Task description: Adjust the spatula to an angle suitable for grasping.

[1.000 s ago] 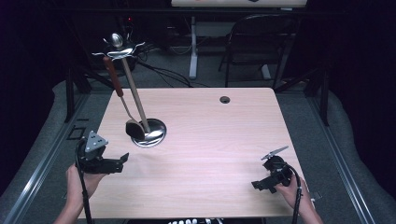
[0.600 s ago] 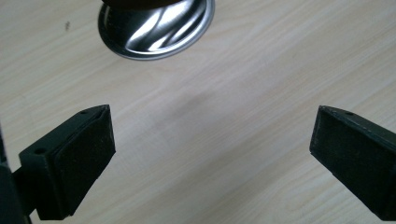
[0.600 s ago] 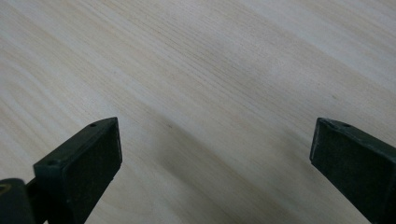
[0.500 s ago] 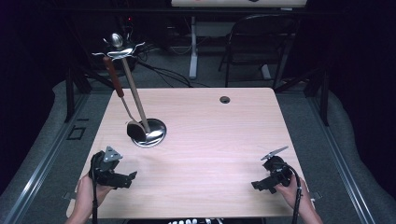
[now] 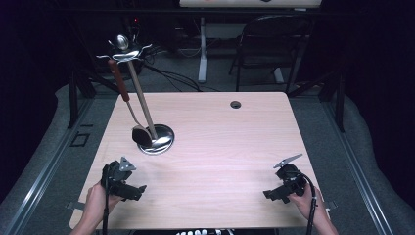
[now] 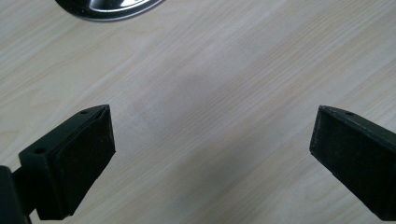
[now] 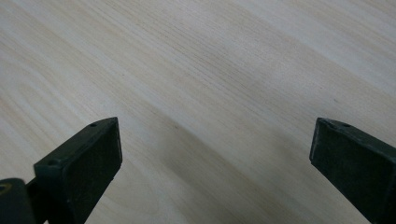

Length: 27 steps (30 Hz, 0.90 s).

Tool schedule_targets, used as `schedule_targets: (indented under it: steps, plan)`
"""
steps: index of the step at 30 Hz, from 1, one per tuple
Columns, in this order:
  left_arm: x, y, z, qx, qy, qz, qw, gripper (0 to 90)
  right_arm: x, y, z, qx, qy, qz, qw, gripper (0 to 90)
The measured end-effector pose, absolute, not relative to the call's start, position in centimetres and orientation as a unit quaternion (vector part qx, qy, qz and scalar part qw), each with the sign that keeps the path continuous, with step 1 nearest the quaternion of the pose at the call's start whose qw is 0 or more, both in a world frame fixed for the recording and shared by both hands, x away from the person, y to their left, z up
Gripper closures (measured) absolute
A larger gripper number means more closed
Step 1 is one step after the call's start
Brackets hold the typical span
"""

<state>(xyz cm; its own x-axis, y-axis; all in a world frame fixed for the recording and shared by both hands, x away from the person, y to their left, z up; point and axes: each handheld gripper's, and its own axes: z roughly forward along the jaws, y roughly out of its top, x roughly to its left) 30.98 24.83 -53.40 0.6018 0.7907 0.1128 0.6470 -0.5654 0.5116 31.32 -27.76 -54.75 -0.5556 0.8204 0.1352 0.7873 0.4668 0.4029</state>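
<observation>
Pale wood desk [image 5: 220, 142], both my grippers [image 5: 128, 185] [image 5: 280, 188] wide open, empty, near the utensil stand [image 5: 155, 141]; careless reaching could topple it.

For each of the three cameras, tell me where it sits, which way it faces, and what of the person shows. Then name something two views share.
High view: above the person's edge, looking forward and down on the wooden table; both forearms enter from the bottom, holding the left gripper and right gripper.
Left gripper view: on the left gripper, looking down along its open jaws at the tabletop.
Right gripper view: on the right gripper, jaws open, facing bare wood.
Shared: the utensil stand's shiny round base shows from above and at the left gripper view's top edge.
</observation>
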Motion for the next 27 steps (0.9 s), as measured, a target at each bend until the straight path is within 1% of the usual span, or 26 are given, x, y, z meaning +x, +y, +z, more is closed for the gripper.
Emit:
schedule_targets:
  steps: [9,11,15,18,22,24,25,27]
  plan:
    - [31.9,25.8,-53.7,0.861,0.433,0.157,0.216,0.0,31.4,-27.8,-55.1,0.476,0.852,0.217,0.034,2.1]
    - [31.9,25.7,-53.7,0.859,0.435,0.162,0.218,0.0,31.3,-27.9,-55.1,0.473,0.855,0.211,0.03,2.1]
    - [31.9,25.7,-53.4,0.849,0.445,0.178,0.221,0.0,31.2,-28.0,-55.1,0.475,0.854,0.209,0.038,2.1]
    - [31.6,26.2,-52.3,0.824,0.463,0.188,0.268,0.0,31.1,-28.0,-55.0,0.472,0.857,0.205,0.034,2.1]
    - [31.2,26.8,-50.4,0.789,0.474,0.222,0.322,0.0,31.0,-27.8,-55.0,0.47,0.857,0.209,0.034,2.0]
    - [31.3,26.8,-50.2,0.784,0.472,0.23,0.331,0.1,31.1,-27.9,-55.1,0.467,0.86,0.203,0.031,2.1]
    - [31.4,26.8,-50.3,0.787,0.471,0.228,0.327,0.1,31.1,-27.9,-55.2,0.47,0.859,0.199,0.036,2.1]
    - [31.5,26.7,-50.6,0.791,0.471,0.222,0.323,0.1,31.1,-28.0,-55.3,0.476,0.855,0.205,0.03,2.0]
